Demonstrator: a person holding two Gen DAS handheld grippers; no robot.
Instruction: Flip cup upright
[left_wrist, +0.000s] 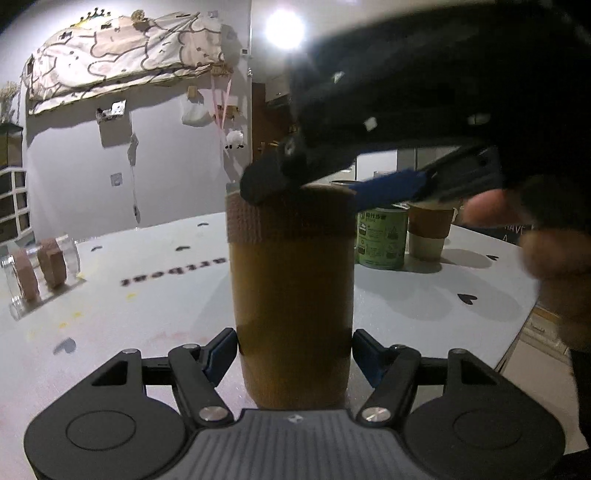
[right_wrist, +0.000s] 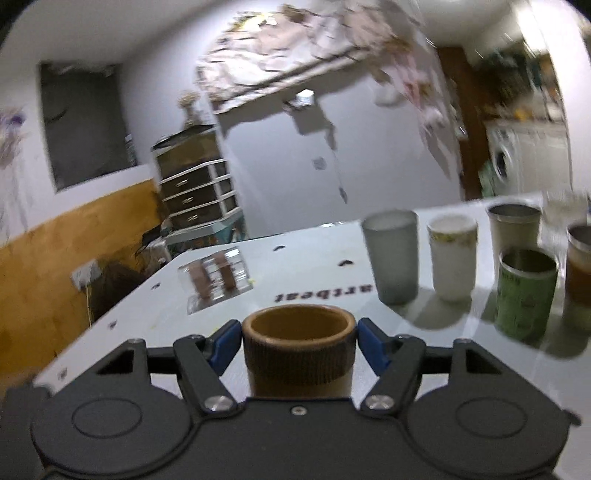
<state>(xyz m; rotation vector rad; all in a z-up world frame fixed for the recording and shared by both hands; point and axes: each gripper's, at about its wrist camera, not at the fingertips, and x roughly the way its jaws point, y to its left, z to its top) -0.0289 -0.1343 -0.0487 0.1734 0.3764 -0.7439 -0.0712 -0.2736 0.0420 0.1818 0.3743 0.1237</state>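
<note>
1. Brown cup (left_wrist: 291, 295) stands upright on the white table (left_wrist: 147, 314), mouth up. Ribbed darker sleeve band around the rim end, smooth tan wall below; inside looks plain brown in right wrist view (right_wrist: 299, 325).
2. Left gripper (left_wrist: 294, 354): blue-padded fingers flank the cup's lower body, one each side. Pads look right at the wall, but can't tell if they press it or sit just off.
3. Right gripper (right_wrist: 299, 341): closed on the cup at the ribbed band, a blue pad (right_wrist: 223, 345) touching each side of the rim end. From left wrist view it reaches in from upper right over the cup top (left_wrist: 317, 184), blurred.
4. Room nr the cup: bare tabletop to its left and behind it, w/ printed lettering (left_wrist: 173, 275) beyond.
5. Clear stand w/ two pinkish blocks (left_wrist: 40, 269) sits well left, nr the table's left edge.
6. Right and farther back: green can (right_wrist: 526, 295), brown-banded cup (left_wrist: 430, 232) just beside it.
7. Further back in right wrist view: grey tumbler (right_wrist: 391, 254), white cup (right_wrist: 452, 256), metal cup (right_wrist: 513, 229) in a row nr the far edge, well apart from the brown cup.
</note>
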